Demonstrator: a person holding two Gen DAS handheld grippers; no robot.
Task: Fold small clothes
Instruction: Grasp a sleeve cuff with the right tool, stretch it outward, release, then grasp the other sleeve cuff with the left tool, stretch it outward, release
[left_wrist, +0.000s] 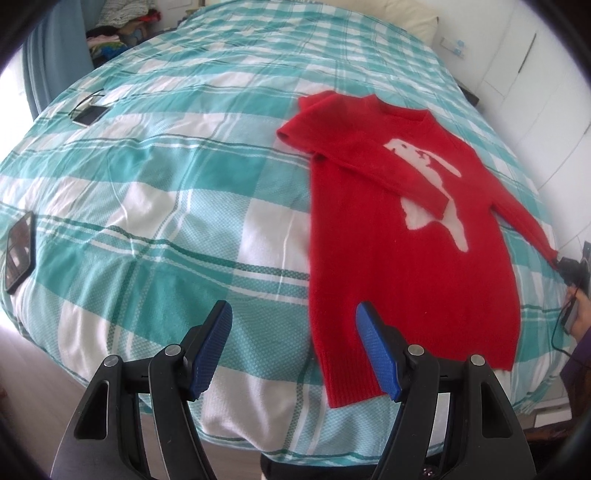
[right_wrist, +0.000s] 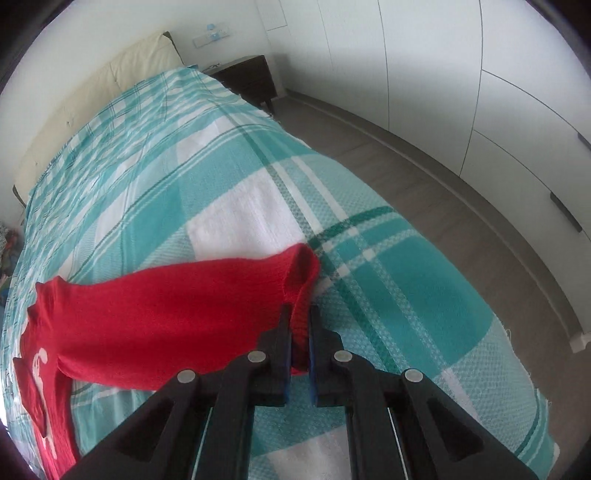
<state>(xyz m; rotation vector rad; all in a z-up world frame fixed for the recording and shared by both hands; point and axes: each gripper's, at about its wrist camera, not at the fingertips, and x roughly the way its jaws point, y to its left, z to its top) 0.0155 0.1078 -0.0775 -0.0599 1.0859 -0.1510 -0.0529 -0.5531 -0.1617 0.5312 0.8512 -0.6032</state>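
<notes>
The landmark is the red knitted sweater with a white animal figure on the chest (left_wrist: 413, 266). It lies flat, front up, on the teal-and-white checked woven bedspread (left_wrist: 177, 206), toward the right side of the bed as the left wrist view shows it, hem nearest the camera.

Nearest, the left gripper (left_wrist: 295, 347) hovers just beside the sweater's hem corner, its blue-padded jaws standing wide with nothing between them. The right gripper (right_wrist: 300, 332) sits at the outer end of the sweater's extended sleeve, jaws clamped narrow on the red ribbed sleeve cuff (right_wrist: 301, 280).

Handling, as a judgement: the knit appears light, soft and limp. It likely sags wherever unsupported and stretches if pulled hard, and its fuzzy surface probably grips the pads well. It is not fragile. Suitable hold points are the cuffs, the hem corners and the shoulder seams, where ribbing gives more body.

Count: one sweater with two sleeves, one folded across the chest and one extended. To the far left of the sweater lie two flat dark devices, one near (left_wrist: 20, 254) and one farther (left_wrist: 90, 114). Beyond the sweater's collar sits one cream headboard cushion (right_wrist: 96, 99).
</notes>
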